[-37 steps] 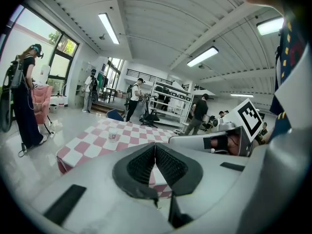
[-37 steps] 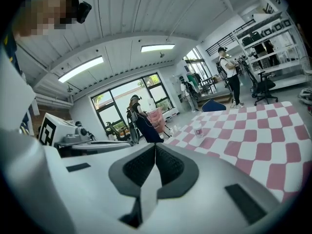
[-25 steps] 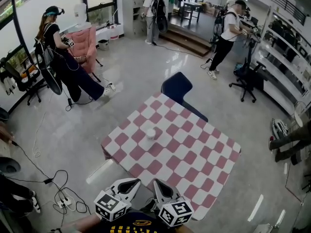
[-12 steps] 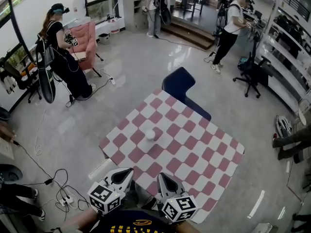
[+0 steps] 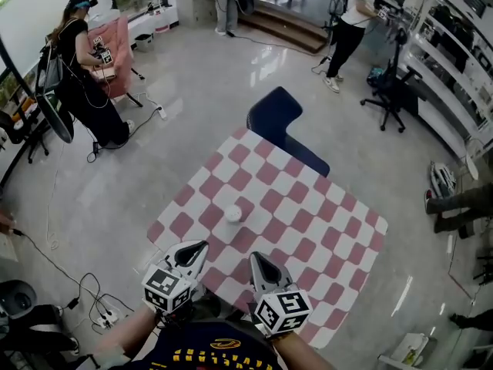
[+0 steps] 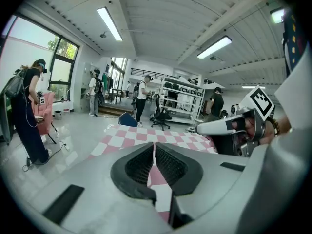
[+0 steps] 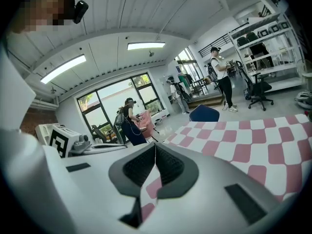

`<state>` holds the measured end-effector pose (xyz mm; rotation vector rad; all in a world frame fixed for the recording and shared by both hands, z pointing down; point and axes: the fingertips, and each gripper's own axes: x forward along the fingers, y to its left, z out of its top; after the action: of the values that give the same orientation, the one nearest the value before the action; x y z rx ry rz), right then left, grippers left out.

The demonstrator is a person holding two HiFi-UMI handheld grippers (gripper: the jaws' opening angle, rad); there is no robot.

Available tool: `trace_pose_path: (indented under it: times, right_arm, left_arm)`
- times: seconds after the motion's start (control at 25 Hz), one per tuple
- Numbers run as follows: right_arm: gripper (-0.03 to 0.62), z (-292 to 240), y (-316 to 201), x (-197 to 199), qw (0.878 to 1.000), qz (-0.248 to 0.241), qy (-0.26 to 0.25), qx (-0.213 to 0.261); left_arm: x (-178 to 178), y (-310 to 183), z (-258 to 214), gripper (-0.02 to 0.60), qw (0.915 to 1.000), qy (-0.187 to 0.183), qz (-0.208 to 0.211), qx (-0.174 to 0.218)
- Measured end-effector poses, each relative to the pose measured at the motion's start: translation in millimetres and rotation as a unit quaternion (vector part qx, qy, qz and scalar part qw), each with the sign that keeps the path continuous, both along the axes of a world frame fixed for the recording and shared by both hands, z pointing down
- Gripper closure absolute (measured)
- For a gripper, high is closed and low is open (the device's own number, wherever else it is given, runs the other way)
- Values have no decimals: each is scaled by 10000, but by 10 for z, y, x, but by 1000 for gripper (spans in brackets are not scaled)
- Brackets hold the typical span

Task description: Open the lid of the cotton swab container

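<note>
Jaws of L gripper point(image 5: 199, 247) and R gripper point(image 5: 255, 257) closed tight w/ nothing between (both empty), side by side at near edge of checkered table point(image 5: 323, 230). Swab container point(image 5: 233, 213) stands mid-table, ahead of both, untouched.

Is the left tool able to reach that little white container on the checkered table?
Probably yes. Only bare checkered cloth lies between the left tool and the white container. Its jaws are shut, so they must open first.
</note>
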<state>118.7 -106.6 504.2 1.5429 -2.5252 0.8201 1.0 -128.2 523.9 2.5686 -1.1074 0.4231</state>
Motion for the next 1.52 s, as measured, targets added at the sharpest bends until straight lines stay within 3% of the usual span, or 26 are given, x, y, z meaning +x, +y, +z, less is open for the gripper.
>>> trace_pose_path:
  times: [0.28, 0.52, 0.84, 1.2, 1.52]
  right_arm:
    - [583, 212, -490, -35, 9994, 129, 310, -111]
    - [583, 527, -745, -55, 9977, 128, 561, -366]
    - [583, 788, -872, -119, 9957, 215, 651, -616]
    - [583, 879, -975, -122, 9945, 384, 617, -756]
    - [583, 842, -993, -87, 9944, 483, 573, -750]
  left_arm:
    - [-134, -544, 555, 577, 9997, -176, 99, -164]
    - [-26, -731, 1005, 573, 9981, -319, 384, -353]
    - [153, -854, 1434, 501, 9942, -591, 678, -587]
    - [450, -953, 1738, 338, 9853, -996, 1248, -613]
    - [657, -1040, 1887, 319, 9828, -1091, 1359, -618]
